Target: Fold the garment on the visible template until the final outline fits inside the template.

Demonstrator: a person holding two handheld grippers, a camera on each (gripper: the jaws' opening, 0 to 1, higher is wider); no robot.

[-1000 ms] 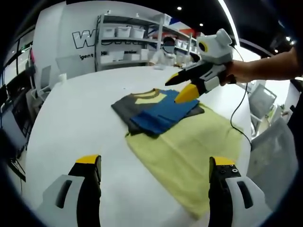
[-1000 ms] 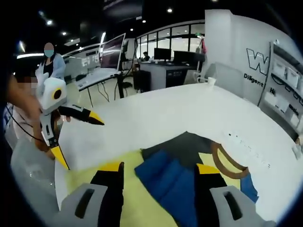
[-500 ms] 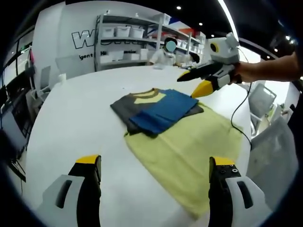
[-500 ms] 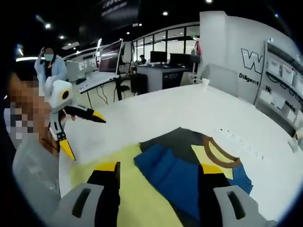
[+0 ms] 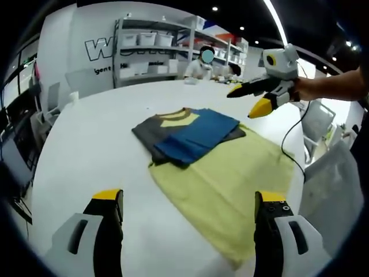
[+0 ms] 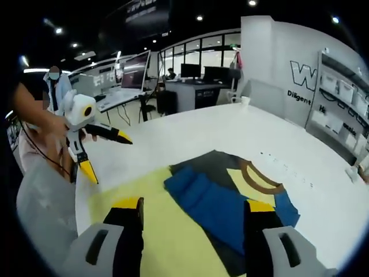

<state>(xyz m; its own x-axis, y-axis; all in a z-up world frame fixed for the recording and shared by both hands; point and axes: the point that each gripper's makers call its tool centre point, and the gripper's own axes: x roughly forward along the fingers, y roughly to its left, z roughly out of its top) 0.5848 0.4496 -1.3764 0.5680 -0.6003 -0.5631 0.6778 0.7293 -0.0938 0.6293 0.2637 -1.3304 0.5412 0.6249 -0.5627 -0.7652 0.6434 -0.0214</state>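
A folded garment [image 5: 187,130], blue over dark grey with a yellow panel and brown collar, lies on the far end of a pale yellow template cloth [image 5: 230,184] on a white table [image 5: 92,144]. My left gripper [image 5: 187,210] hovers open near the table's front, well short of the garment. My right gripper [image 5: 253,99] is held in the air beyond and right of the garment, open and holding nothing. In the right gripper view the garment [image 6: 225,190] lies just ahead of the open right gripper [image 6: 193,216], with the template cloth [image 6: 150,231] beneath and the left gripper [image 6: 104,153] in a hand at left.
Shelves with white bins [image 5: 150,40] stand behind the table. A cable [image 5: 291,144] hangs from the right gripper. A grey chair [image 5: 331,196] is at the right edge. Desks with monitors [image 6: 138,69] and a standing person [image 6: 55,81] are in the background.
The right gripper has lifted off the garment and drawn back up and to the right. The garment stays folded in place. The left gripper has held still.
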